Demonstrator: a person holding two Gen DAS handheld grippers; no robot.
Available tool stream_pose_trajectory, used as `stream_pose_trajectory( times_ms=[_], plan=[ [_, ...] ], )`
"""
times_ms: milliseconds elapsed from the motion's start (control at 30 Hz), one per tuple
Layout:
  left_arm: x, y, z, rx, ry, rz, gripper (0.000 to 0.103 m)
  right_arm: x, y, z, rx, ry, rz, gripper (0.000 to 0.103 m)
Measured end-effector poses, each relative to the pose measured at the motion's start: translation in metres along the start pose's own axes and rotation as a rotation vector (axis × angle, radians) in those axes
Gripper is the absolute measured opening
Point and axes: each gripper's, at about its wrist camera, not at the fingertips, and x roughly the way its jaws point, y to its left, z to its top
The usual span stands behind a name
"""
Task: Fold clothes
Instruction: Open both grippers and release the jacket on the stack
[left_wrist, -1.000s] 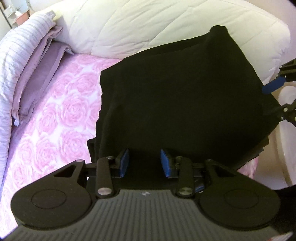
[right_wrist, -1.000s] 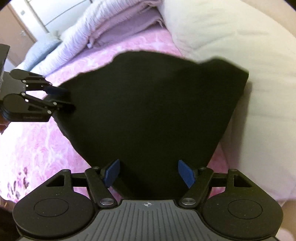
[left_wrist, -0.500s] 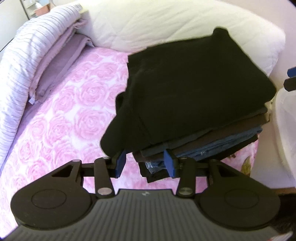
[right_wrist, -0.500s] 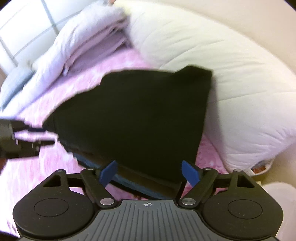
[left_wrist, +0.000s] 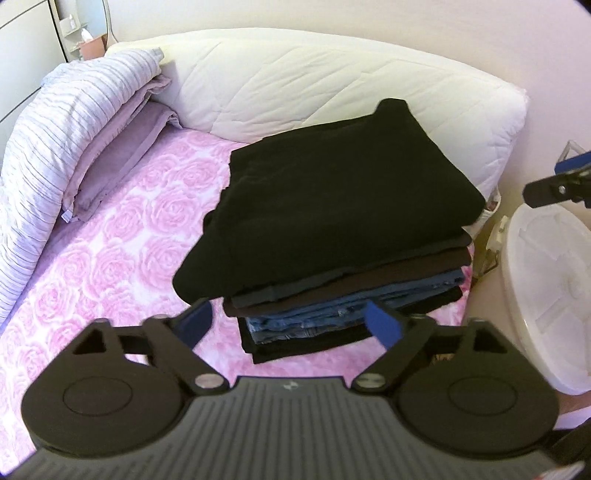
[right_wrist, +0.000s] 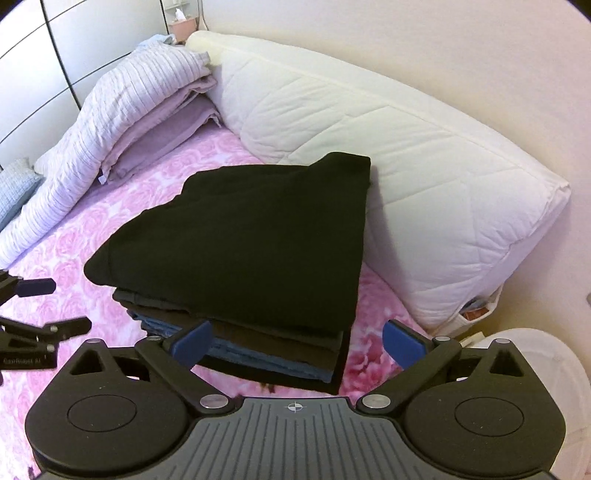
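Our left gripper (left_wrist: 288, 323) and right gripper (right_wrist: 297, 341) have just spread their jaws wide, released, nothing between. The black garment (left_wrist: 332, 199) tops the stack (left_wrist: 351, 306) at twelve o'clock on the bed (left_wrist: 110, 258).

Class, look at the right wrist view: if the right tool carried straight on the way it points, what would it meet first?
Probably the black folded garment topping the clothes stack, though depth is uncertain; the right tool is open and empty.

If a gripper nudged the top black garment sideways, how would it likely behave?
The black garment would probably bunch and slide rather than move as one piece: it looks soft and its left corner droops past the stack. Lifted by one edge, it would likely unfold.
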Motion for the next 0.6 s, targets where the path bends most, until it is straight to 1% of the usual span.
stream_pose_trajectory(
  times_ms=[167, 267, 367, 467, 533, 600],
  plan=[
    [-0.011, -0.022, -0.009, -0.01, 0.007, 0.016, 0.098, -0.014, -0.008, -0.016, -0.007, -0.016, 0.044, 0.102],
    [-0.024, -0.041, -0.018, -0.031, 0.003, 0.03, 0.099, -0.032, -0.008, -0.031, -0.069, -0.067, 0.06, 0.102],
    [-0.033, -0.059, -0.026, -0.067, 0.001, 0.035, 0.099, -0.046, -0.009, -0.048, -0.129, -0.088, 0.08, 0.102],
    [-0.039, -0.074, -0.036, -0.108, 0.011, 0.048, 0.099, -0.053, -0.011, -0.065, -0.173, -0.083, 0.077, 0.102],
    [-0.044, -0.081, -0.044, -0.138, 0.023, 0.065, 0.099, -0.052, -0.013, -0.075, -0.169, -0.051, 0.082, 0.102],
    [-0.05, -0.086, -0.051, -0.176, 0.034, 0.077, 0.099, -0.048, -0.016, -0.083, -0.15, -0.001, 0.095, 0.102]
  ],
)
